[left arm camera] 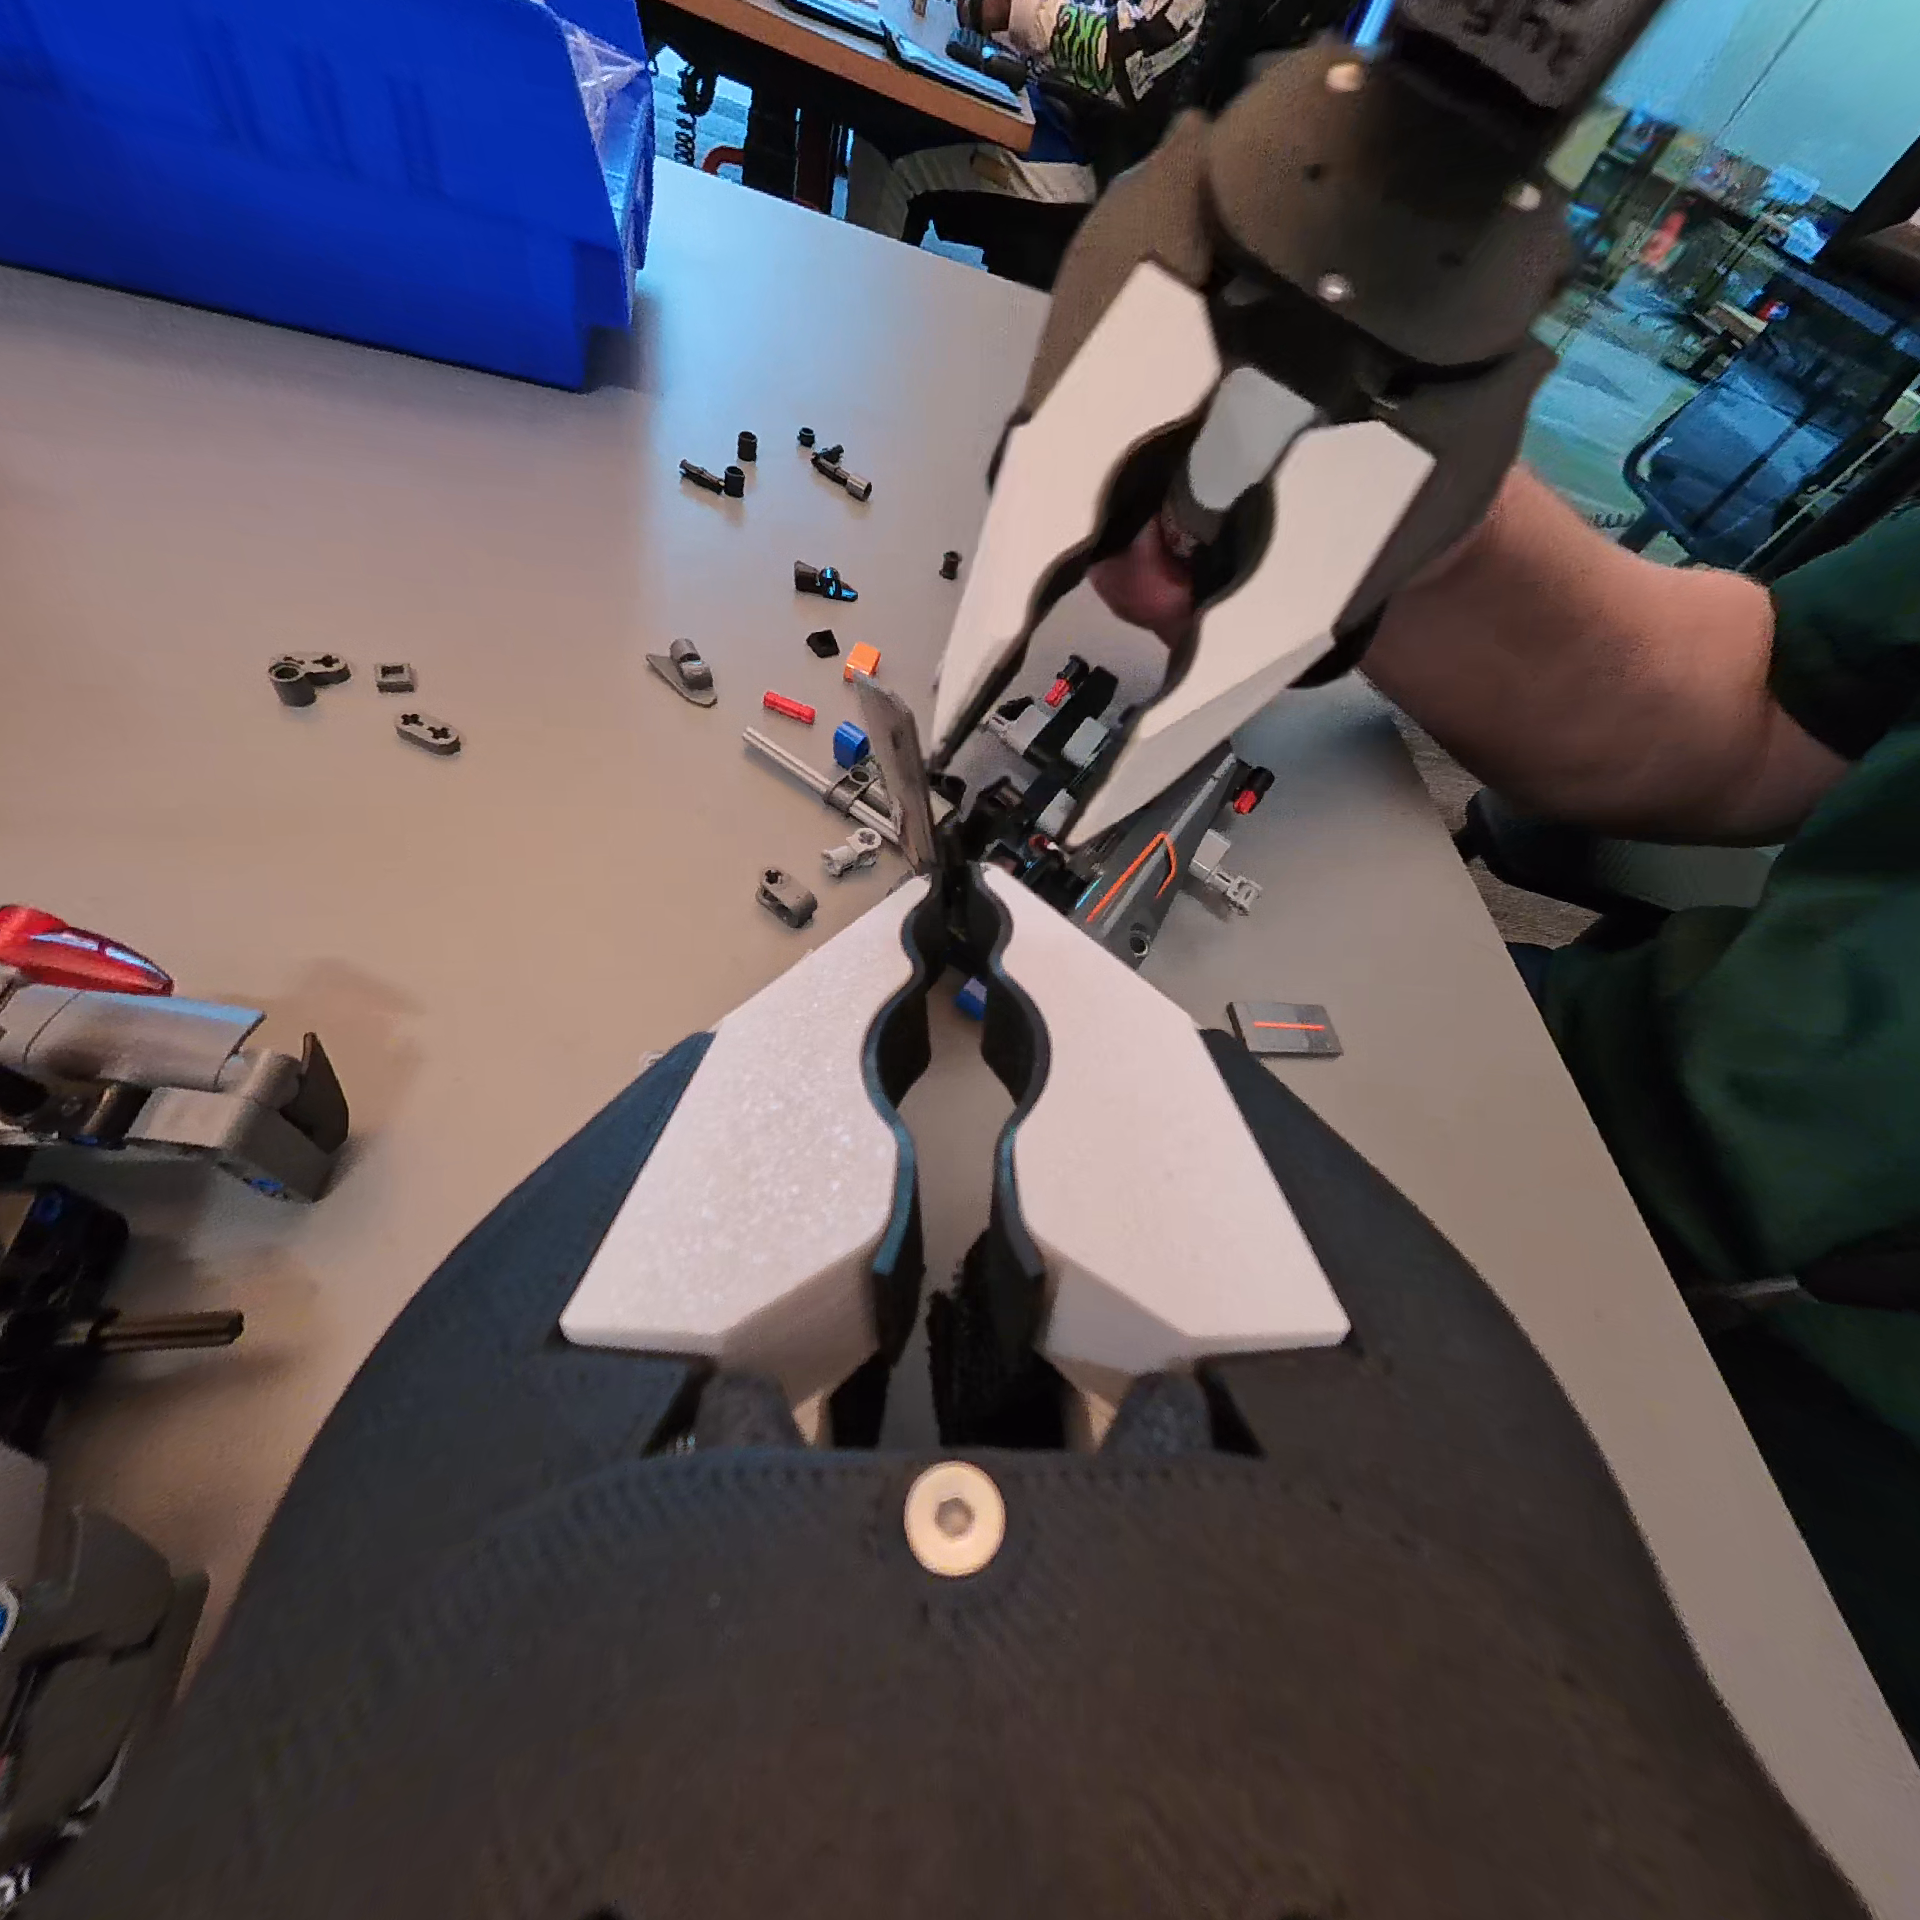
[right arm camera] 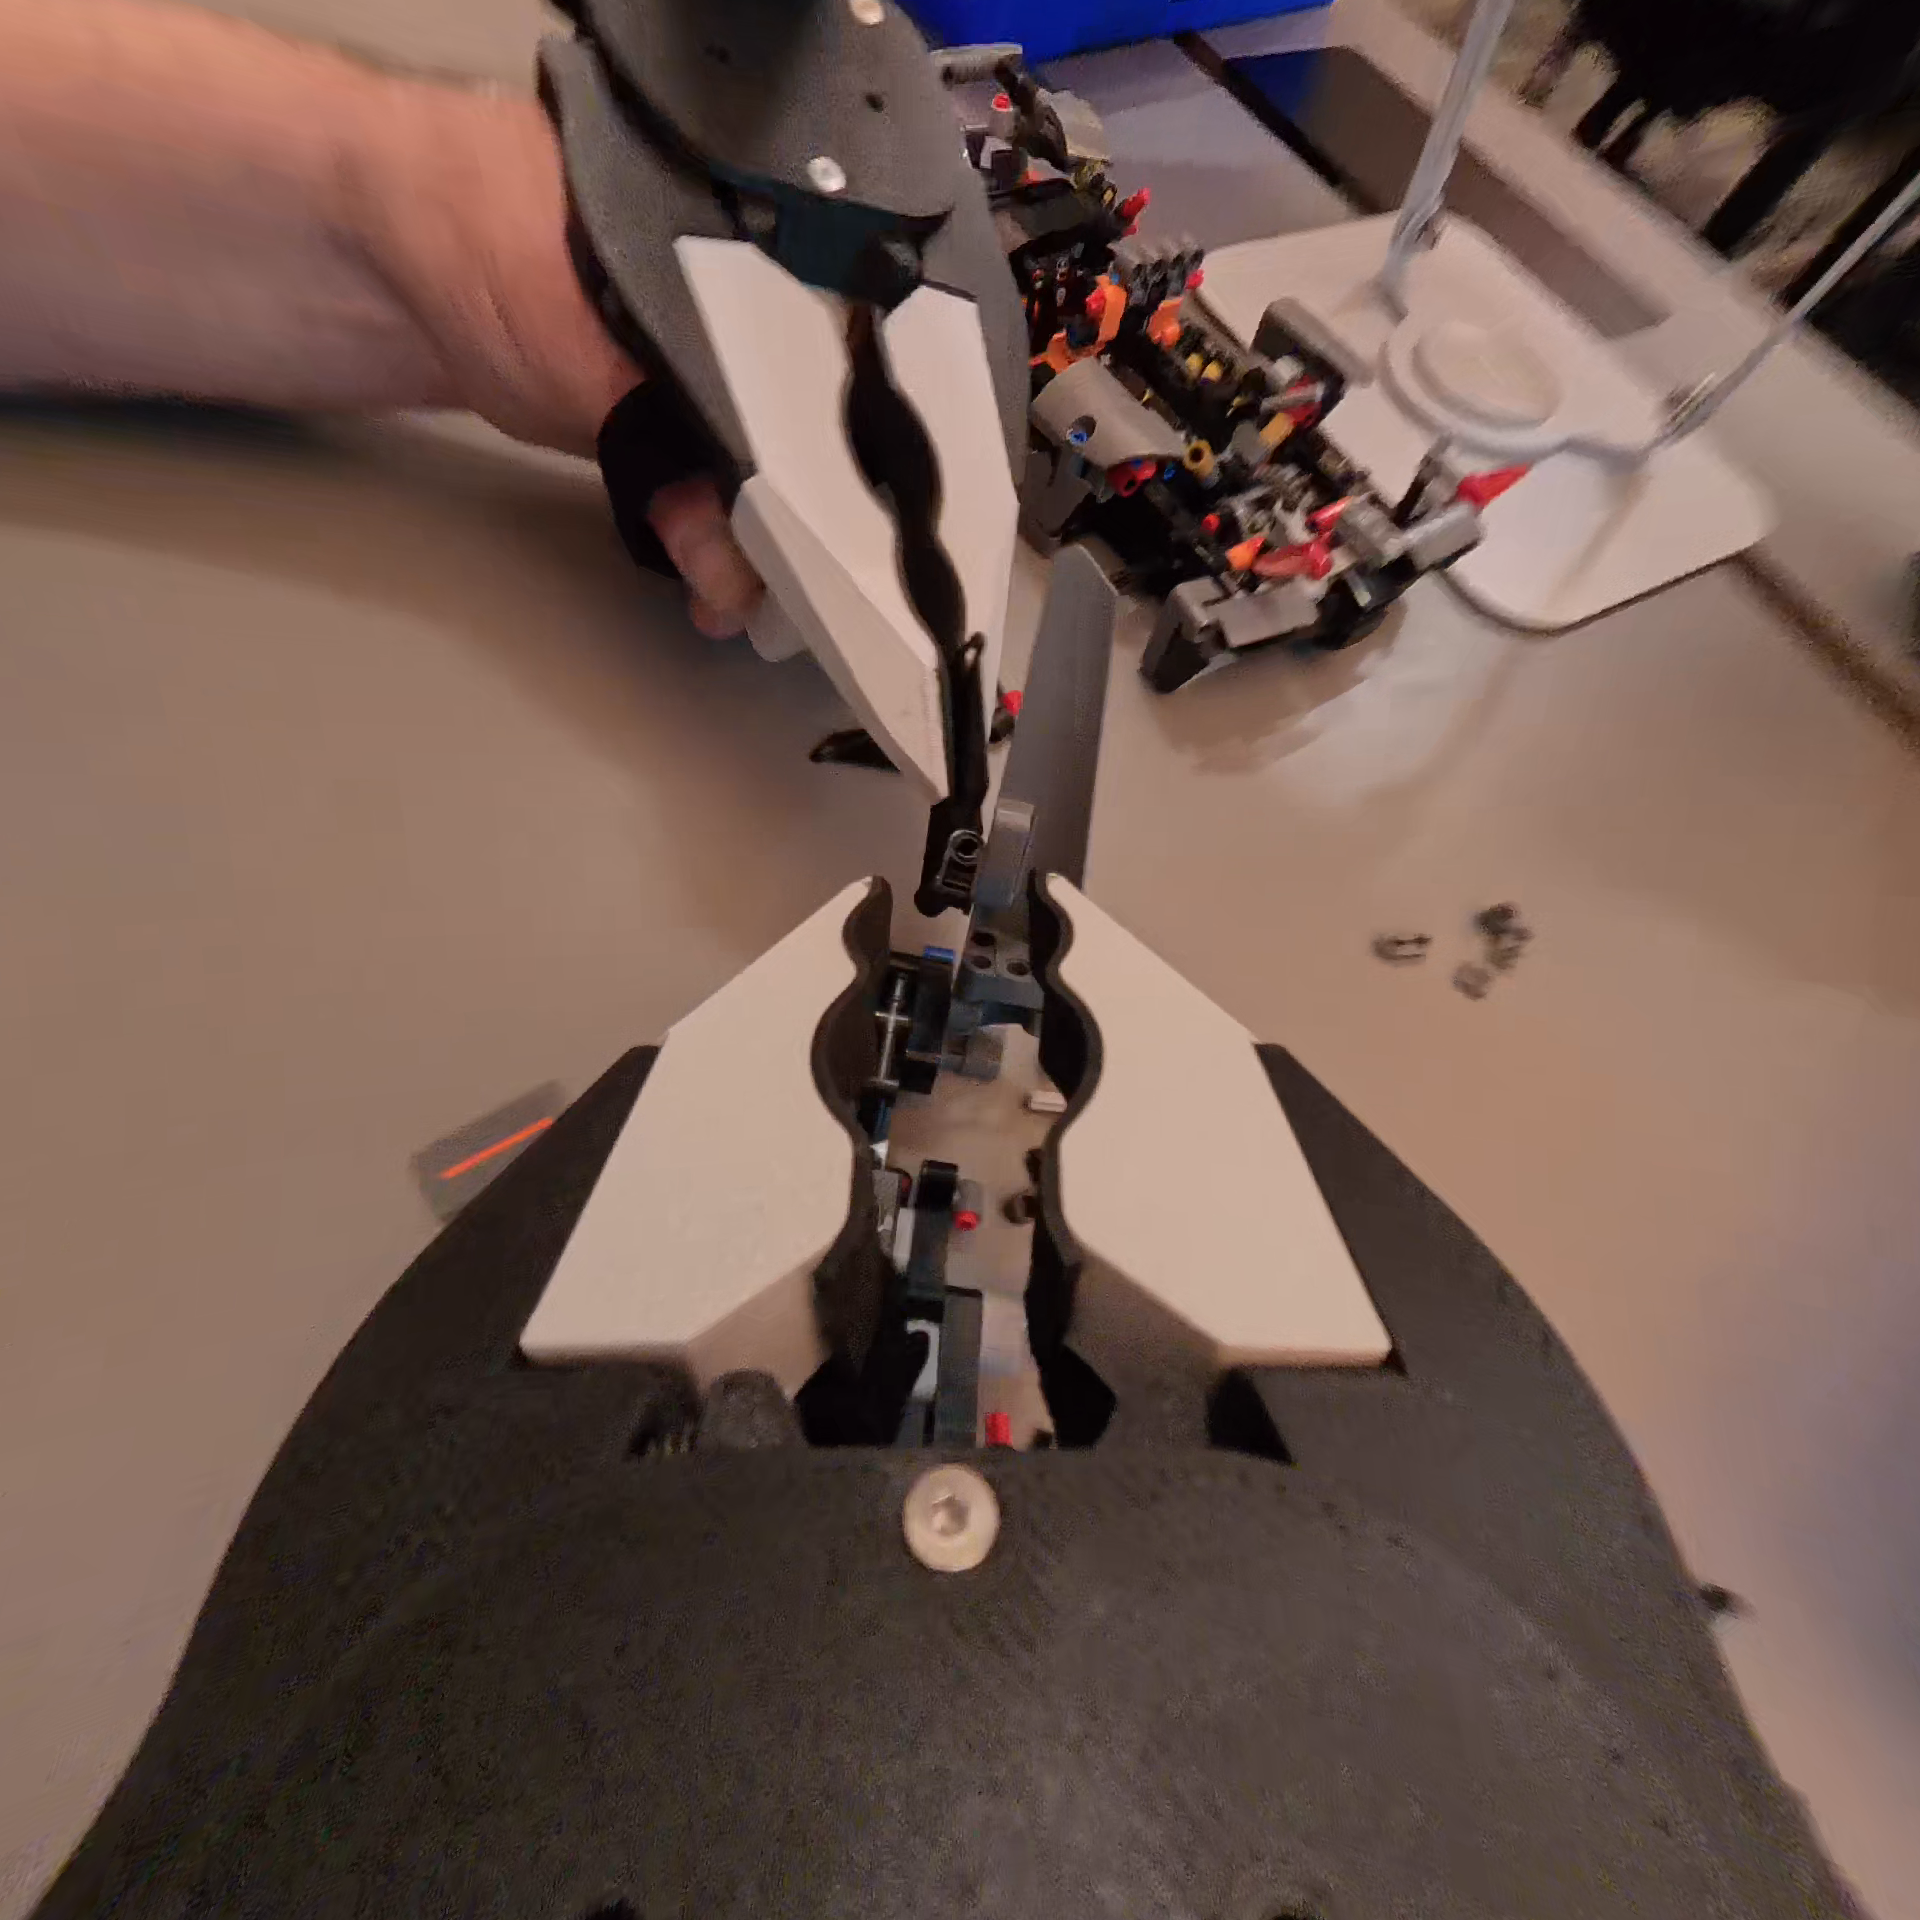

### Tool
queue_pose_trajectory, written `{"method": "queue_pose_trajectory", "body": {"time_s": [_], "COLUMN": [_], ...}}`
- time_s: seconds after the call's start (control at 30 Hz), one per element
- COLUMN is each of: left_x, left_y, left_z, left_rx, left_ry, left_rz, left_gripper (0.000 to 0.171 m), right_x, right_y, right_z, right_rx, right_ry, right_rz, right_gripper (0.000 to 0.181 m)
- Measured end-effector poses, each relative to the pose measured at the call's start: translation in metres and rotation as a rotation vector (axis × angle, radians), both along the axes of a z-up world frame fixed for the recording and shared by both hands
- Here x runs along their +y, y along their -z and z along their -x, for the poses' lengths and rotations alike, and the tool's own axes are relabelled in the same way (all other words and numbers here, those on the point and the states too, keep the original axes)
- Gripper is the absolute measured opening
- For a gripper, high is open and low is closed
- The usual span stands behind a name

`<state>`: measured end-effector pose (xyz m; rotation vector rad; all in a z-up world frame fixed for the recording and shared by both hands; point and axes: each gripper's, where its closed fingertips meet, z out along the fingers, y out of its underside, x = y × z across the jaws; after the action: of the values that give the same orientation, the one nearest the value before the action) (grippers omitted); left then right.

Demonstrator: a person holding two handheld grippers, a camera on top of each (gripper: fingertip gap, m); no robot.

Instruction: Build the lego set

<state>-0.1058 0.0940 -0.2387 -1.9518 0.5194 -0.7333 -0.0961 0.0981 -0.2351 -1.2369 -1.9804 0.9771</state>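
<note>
The left gripper (left arm camera: 951, 904) has its jaws pinched on a thin black piece (right arm camera: 961, 769), tip to tip with the right gripper (right arm camera: 961, 904), whose jaws clamp the small grey-and-black assembly (right arm camera: 966, 997) above the tabletop (left arm camera: 416, 831), loose pieces (left arm camera: 790, 707) beyond, the larger model (right arm camera: 1236, 457) farther off.

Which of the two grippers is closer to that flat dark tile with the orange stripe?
Left, probably. The tile lies on the table just right of the left gripper fingertips. The right gripper works farther back, over the sub-assembly.

Blue bin (left arm camera: 312, 177), white stand (right arm camera: 1590, 499)
</note>
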Motion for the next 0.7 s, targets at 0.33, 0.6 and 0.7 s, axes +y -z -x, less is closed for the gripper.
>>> {"method": "queue_pose_trajectory", "body": {"time_s": [0.33,0.6,0.7], "left_x": [0.000,0.001,0.001], "left_y": [0.001,0.001,0.002], "left_z": [0.001,0.003,0.001], "left_rx": [0.005,-0.014,-0.007], "left_ry": [0.011,0.031,0.045], "left_rz": [0.005,0.019,0.020], "left_gripper": [0.000,0.000,0.000], "right_x": [-0.009,-0.003,0.001], "right_y": [-0.002,0.000,0.002], "right_z": [0.005,0.004,0.004], "right_rx": [0.145,0.116,0.114], "right_ry": [0.156,0.208,0.227], "right_rz": [-0.541,-0.577,-0.575], "right_gripper": [0.010,0.008,0.002]}}
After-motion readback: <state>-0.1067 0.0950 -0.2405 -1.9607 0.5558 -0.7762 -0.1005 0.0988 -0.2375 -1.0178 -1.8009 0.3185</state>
